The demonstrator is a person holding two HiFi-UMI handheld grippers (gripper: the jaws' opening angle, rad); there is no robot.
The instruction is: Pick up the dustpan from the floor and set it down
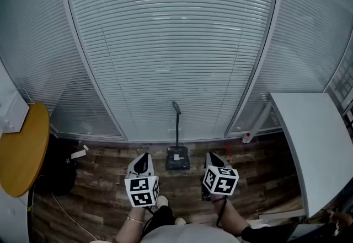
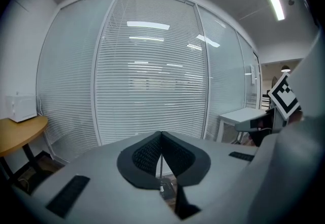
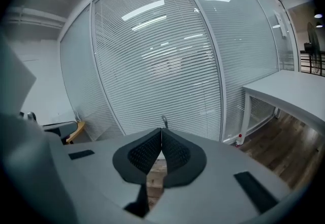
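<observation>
A dark dustpan [image 1: 177,158] stands on the wooden floor by the blinds, its long handle [image 1: 177,123] upright. In the head view my left gripper [image 1: 145,157] hangs left of the pan and my right gripper [image 1: 210,155] right of it, both apart from it. Both are shut with nothing between the pads. In the left gripper view, my left gripper [image 2: 161,133] has its pads meeting at the tip, and a sliver of the dustpan [image 2: 162,186] shows below them. The handle top [image 3: 164,120] pokes up just beyond my right gripper [image 3: 162,129] in the right gripper view.
A glass wall with white blinds [image 1: 171,43] closes off the far side. A round yellow table [image 1: 22,151] with a white box [image 1: 14,112] stands at the left, a dark object [image 1: 55,170] beneath it. A white table [image 1: 314,142] is at the right, a small red-capped bottle [image 1: 246,137] by its leg.
</observation>
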